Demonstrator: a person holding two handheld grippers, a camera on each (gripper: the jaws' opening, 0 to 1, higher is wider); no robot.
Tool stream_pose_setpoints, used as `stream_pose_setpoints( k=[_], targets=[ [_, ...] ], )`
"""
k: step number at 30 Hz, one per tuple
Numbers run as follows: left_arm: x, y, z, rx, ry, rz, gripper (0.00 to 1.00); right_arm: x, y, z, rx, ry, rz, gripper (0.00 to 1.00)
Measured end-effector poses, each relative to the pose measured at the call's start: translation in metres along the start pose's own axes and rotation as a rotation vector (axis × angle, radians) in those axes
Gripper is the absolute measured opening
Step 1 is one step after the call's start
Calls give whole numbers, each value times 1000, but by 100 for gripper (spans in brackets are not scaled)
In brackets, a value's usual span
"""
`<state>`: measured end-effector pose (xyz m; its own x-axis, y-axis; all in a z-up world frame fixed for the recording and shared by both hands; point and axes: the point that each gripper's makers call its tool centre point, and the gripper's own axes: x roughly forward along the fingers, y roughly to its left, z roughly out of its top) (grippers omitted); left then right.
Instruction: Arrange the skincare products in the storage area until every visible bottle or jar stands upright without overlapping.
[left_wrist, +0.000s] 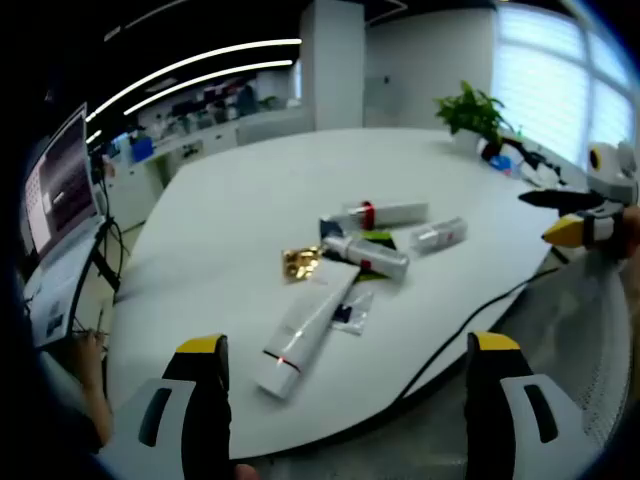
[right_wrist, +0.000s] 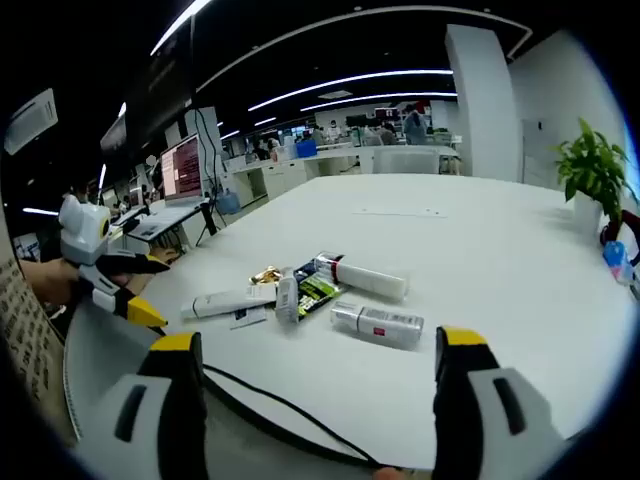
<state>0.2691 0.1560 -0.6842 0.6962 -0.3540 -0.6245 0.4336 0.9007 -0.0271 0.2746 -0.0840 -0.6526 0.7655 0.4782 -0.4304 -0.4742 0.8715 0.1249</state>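
On the white table (left_wrist: 230, 200), the skincare products (left_wrist: 365, 245) lie flat in an overlapping heap beside the gold jar (left_wrist: 300, 262). Left gripper (left_wrist: 345, 385) and right gripper (right_wrist: 315, 385) hover spread and empty. Best lift the outermost tube first, gripping mid-body.

White tubes (left_wrist: 305, 330) with red bands, a gold packet (left_wrist: 300, 262), yellow-tipped black left gripper (left_wrist: 345, 352).

green packet (left_wrist: 374, 238) partly hidden under tubes, label perhaps unreadable
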Motion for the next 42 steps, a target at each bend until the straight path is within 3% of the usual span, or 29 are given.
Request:
stream_pose_setpoints(
  k=[17, 33, 42],
  targets=[
    [0, -2, -3, 32, 7, -1, 97, -2, -14, -8, 48, -6, -50, 98],
    [1, -5, -2, 43, 4, -14, 95, 2, -9, -13, 62, 37, -23, 94],
    [0, -4, -3, 41, 9, -20, 95, 4, -10, -6, 142, 42, -26, 90]
  ],
)
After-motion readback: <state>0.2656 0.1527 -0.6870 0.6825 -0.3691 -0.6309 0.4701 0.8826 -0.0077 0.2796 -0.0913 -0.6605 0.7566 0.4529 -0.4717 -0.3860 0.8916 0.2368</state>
